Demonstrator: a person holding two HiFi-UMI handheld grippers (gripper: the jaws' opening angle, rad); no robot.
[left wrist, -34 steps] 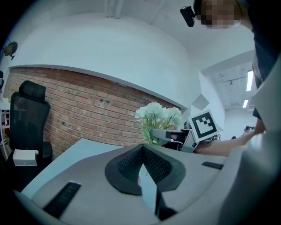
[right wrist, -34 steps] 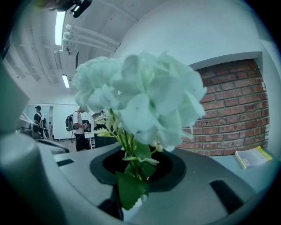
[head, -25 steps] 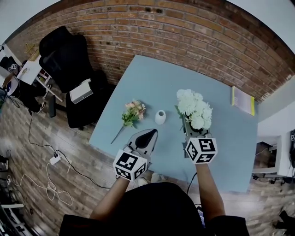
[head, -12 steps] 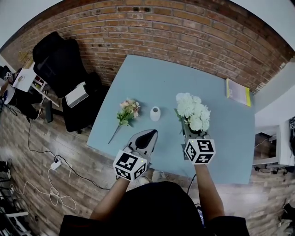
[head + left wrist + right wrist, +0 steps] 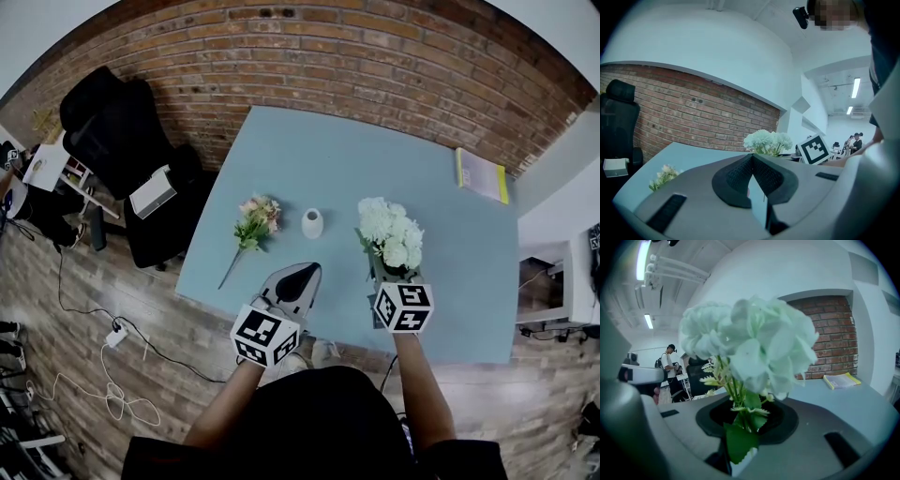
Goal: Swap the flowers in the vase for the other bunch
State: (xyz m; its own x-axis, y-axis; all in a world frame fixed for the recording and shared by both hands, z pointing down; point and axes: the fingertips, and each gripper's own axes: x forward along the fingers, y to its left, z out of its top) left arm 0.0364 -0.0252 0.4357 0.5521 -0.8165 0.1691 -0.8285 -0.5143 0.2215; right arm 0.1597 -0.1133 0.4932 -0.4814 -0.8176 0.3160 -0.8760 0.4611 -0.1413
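Over the blue table [image 5: 450, 234], the right gripper [image 5: 387, 274] pinches the stems of the big white flower bunch [image 5: 392, 239]. The left gripper [image 5: 305, 270] has its jaws pressed together, empty. The pink bunch [image 5: 255, 223] lies at nine o'clock from the little vase [image 5: 312, 223], the white one at three.

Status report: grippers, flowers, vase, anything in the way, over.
Left gripper shut, empty. Right gripper shut on white bunch stems. Vase upright, empty. Pink bunch lies left of vase; nothing between white bunch and vase.
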